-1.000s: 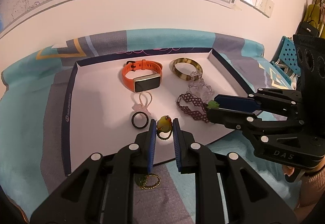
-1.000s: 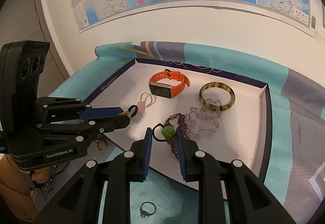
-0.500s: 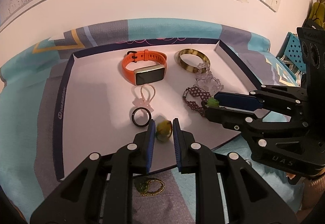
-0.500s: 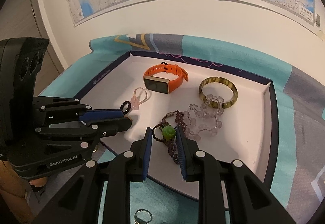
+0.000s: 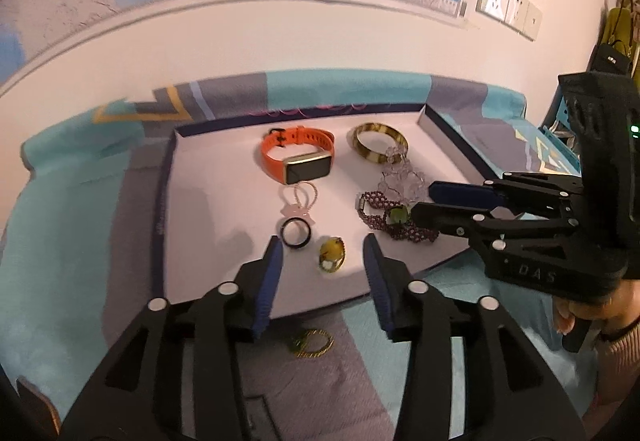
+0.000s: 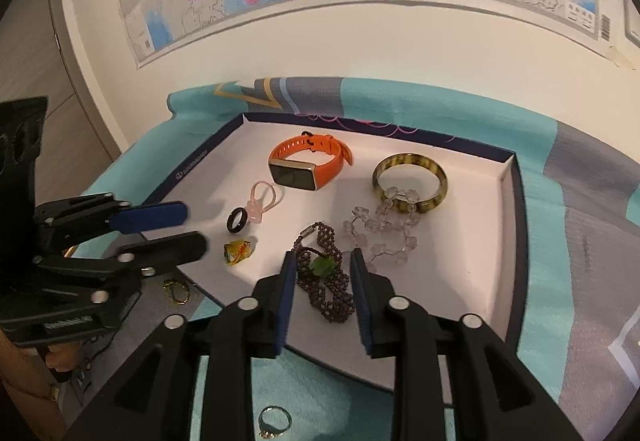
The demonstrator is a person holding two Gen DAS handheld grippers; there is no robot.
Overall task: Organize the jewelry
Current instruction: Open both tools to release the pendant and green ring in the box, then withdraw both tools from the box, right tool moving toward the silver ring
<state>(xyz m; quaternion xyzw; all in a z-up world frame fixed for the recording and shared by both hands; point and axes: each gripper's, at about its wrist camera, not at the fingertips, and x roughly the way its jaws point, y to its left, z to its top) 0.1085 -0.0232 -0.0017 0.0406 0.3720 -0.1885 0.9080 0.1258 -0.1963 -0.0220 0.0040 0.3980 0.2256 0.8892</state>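
A yellow-stone ring lies on the white tray near its front edge. My left gripper is opening; the ring sits free between its blue pads, touching neither. A dark beaded bracelet with a green bead rests on the tray. My right gripper is opening too, with the green bead between its pads and a gap on each side.
In the tray lie an orange watch, a tortoise bangle, a clear bead bracelet, a pink charm loop and a black ring. A gold ring and a silver ring lie on the cloth.
The left gripper has opened and let the yellow ring drop onto the tray. The right gripper's pads have spread apart from the green bead.
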